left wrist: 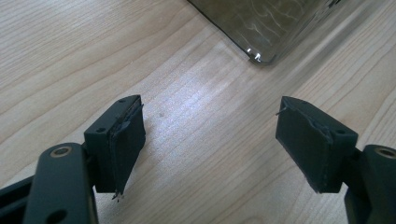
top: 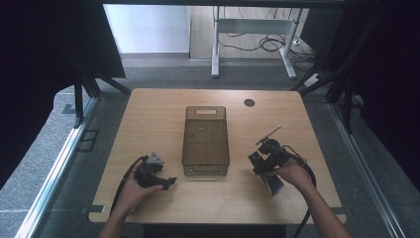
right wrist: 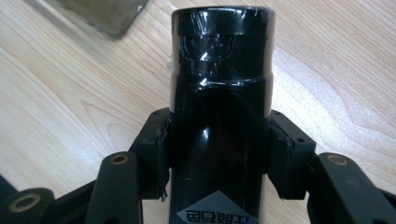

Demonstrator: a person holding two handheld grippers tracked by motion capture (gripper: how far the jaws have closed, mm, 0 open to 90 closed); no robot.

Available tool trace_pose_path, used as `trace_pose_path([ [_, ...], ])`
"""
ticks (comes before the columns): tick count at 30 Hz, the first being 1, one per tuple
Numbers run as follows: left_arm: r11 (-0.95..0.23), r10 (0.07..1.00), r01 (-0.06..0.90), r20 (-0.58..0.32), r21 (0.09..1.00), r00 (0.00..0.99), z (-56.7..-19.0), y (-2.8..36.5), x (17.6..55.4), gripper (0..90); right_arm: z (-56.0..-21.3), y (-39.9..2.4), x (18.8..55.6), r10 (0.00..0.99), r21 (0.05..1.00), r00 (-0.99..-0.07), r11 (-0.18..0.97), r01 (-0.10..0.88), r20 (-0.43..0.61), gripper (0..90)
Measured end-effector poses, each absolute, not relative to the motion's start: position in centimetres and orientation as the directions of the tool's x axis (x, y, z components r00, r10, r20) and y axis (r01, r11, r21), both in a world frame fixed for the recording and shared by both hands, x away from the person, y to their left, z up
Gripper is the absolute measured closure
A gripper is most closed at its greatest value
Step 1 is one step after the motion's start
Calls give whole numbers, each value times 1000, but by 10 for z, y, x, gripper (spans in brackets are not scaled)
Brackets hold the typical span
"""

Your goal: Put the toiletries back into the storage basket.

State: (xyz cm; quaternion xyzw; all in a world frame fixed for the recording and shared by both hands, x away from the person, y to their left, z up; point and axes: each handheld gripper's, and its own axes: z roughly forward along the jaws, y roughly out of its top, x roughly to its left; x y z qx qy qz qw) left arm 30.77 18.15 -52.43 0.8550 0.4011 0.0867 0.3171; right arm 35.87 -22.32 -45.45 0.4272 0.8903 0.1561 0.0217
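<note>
Right gripper [right wrist: 218, 154] clamped on glossy black shrink-wrapped cylindrical bottle [right wrist: 219, 93] right of smoky translucent rectangular plastic bin [top: 205, 141], left gripper [left wrist: 210, 149] gaping wide over bare woodgrain table [top: 148, 119].

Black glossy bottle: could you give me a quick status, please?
Right gripper shut on black glossy bottle. Left gripper open, empty. Smoky clear plastic bin between them.

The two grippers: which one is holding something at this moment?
The right gripper: its pads press both sides of a black bottle wrapped in shiny film. The left gripper stands open above the bare table, with nothing between its jaws.
</note>
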Motion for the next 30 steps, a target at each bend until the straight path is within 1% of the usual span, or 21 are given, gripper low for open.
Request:
trace_pose_path([
  [9,-478,740,628,-104,613,665,-524,182,308,243,-436,-219,361,769,330,-624,559,761,137,473],
  [30,-481,735,624,-105,616,670,-523,178,306,243,-400,-189,372,742,375,-654,570,731,148,473],
])
